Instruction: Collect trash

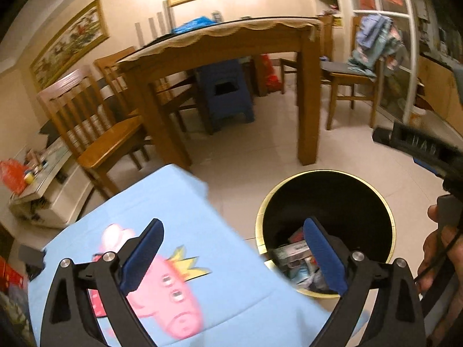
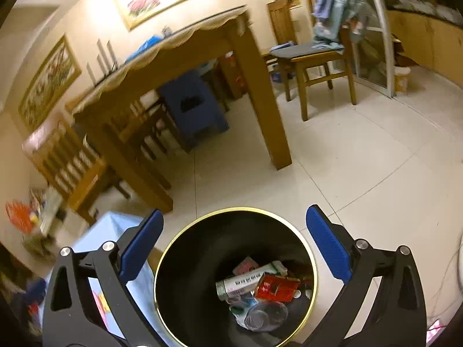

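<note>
A black trash bin with a gold rim [image 1: 327, 185] [image 2: 179, 240] stands on the tiled floor. It holds trash: a white tube [image 2: 240, 284], a red wrapper [image 2: 276, 287], a clear plastic bottle [image 2: 264, 315]. My left gripper [image 1: 233, 253] is open and empty, over the edge of a light blue cartoon-pig tablecloth [image 1: 179, 202] and the bin's left rim. My right gripper [image 2: 233, 244] is open and empty, directly above the bin. The right gripper body and the hand holding it show at the right of the left wrist view [image 1: 425, 147].
A wooden dining table [image 1: 231, 43] [image 2: 179, 55] with chairs [image 1: 95, 127] and a blue stool [image 1: 225, 95] under it stands beyond the bin. Another chair with clothes [image 2: 324, 57] is at the back right. A low shelf with clutter [image 1: 37, 179] is at left.
</note>
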Demonstrator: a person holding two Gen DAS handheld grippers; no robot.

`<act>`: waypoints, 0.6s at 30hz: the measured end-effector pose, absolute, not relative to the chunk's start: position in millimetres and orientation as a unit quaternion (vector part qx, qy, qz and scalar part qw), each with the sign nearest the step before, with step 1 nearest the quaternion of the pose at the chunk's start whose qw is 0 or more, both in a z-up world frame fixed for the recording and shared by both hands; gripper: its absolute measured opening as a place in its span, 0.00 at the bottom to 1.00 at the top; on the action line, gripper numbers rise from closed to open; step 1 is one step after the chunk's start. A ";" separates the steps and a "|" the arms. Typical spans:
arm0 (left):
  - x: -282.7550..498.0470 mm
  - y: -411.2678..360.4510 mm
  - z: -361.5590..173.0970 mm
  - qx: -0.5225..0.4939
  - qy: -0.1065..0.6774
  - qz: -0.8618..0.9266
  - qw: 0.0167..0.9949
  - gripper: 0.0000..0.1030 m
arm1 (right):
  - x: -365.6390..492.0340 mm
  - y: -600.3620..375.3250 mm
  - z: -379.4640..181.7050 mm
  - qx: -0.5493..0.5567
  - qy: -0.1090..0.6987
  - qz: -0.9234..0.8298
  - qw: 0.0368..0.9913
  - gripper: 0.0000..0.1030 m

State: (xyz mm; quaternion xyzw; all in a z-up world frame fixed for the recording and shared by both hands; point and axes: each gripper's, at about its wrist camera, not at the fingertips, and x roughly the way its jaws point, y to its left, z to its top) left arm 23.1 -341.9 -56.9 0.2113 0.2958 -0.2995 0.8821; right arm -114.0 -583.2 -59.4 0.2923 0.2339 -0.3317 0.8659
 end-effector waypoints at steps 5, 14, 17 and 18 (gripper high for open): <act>38.6 -274.7 -45.1 0.181 0.305 -0.237 0.905 0.93 | -71.5 -536.9 -69.8 0.238 0.293 -0.284 0.881 0.94; 39.7 -123.9 -45.1 0.140 0.324 -0.097 0.931 0.93 | -33.5 -375.1 -82.1 0.180 0.339 -0.139 0.913 0.94; 42.4 -81.8 -42.6 0.127 0.328 -0.053 0.935 0.93 | -30.7 -330.8 -59.6 0.188 0.319 -0.105 0.923 0.94; 43.6 -67.8 -39.7 0.121 0.328 -0.035 0.936 0.93 | -31.1 -321.1 -51.2 0.189 0.311 -0.096 0.927 0.94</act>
